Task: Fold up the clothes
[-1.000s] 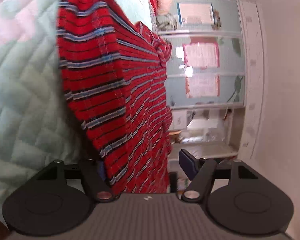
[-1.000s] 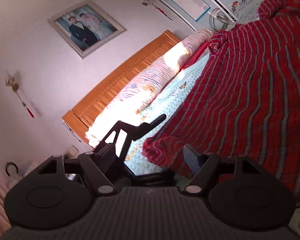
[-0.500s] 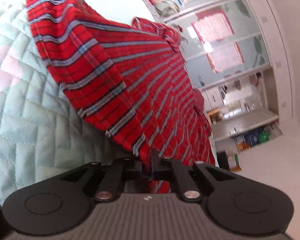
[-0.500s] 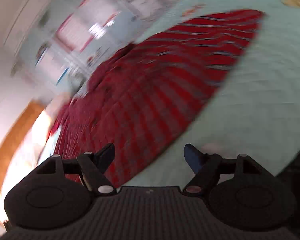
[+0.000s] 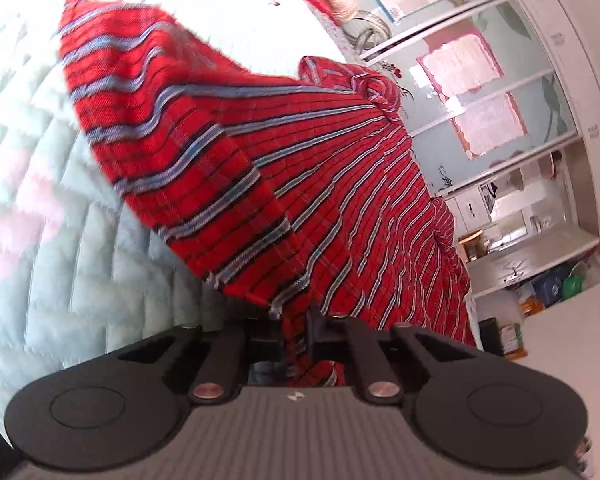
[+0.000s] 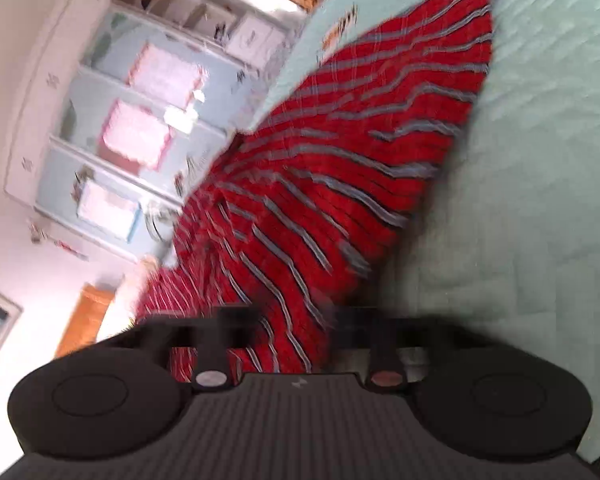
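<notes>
The red striped garment (image 5: 300, 184) lies spread on the pale green quilt (image 5: 60, 240) of the bed. The left gripper (image 5: 296, 332) has just clenched its fingers on the near hem. The right gripper (image 6: 296, 320), blurred, has closed on the cloth too.

Bare quilted bedspread (image 5: 60, 208) lies open at frame left; the red striped garment (image 5: 300, 184) blocks the centre, with cabinets (image 5: 500, 100) at upper right.

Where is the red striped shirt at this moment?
The red striped shirt lies spread on the pale green quilt, filling the middle of both wrist views; its near edge is pinched in the left gripper.
</notes>
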`<act>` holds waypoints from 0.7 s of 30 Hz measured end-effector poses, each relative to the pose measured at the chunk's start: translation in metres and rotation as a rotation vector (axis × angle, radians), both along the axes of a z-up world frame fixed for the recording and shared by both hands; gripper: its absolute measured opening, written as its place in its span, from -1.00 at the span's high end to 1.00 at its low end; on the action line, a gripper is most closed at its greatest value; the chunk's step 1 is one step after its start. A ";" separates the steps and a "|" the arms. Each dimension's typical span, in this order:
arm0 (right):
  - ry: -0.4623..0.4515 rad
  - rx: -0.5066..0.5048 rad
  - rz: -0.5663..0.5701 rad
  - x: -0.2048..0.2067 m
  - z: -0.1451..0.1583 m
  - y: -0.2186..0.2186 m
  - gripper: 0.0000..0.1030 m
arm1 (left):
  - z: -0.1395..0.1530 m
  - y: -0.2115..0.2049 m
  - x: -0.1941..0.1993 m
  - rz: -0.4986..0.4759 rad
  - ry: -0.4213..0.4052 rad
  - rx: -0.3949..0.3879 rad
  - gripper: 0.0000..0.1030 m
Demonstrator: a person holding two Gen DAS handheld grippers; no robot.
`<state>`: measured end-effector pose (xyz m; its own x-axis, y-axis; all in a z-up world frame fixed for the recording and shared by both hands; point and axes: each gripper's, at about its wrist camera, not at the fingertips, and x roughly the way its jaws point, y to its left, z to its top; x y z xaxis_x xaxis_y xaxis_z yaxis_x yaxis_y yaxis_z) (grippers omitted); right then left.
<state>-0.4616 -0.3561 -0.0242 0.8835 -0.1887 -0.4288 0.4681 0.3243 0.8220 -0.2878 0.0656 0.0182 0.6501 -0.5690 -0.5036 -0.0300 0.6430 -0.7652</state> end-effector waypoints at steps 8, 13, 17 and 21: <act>0.118 -0.113 0.183 -0.025 0.021 0.026 1.00 | 0.023 0.031 -0.019 0.035 -0.082 0.079 0.96; 0.170 -0.111 0.234 -0.028 0.014 0.043 1.00 | 0.004 0.042 -0.019 0.079 -0.016 0.153 0.96; 0.206 -0.157 0.253 -0.024 0.020 0.043 1.00 | 0.001 0.037 -0.018 0.069 -0.030 0.217 0.96; 0.216 -0.172 0.275 -0.033 0.019 0.046 1.00 | -0.002 0.040 -0.017 0.076 -0.031 0.225 0.95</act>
<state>-0.4941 -0.3098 -0.0047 0.8041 -0.0432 -0.5930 0.5010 0.5863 0.6366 -0.3046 0.1055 0.0162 0.7039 -0.3934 -0.5914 -0.0641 0.7941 -0.6045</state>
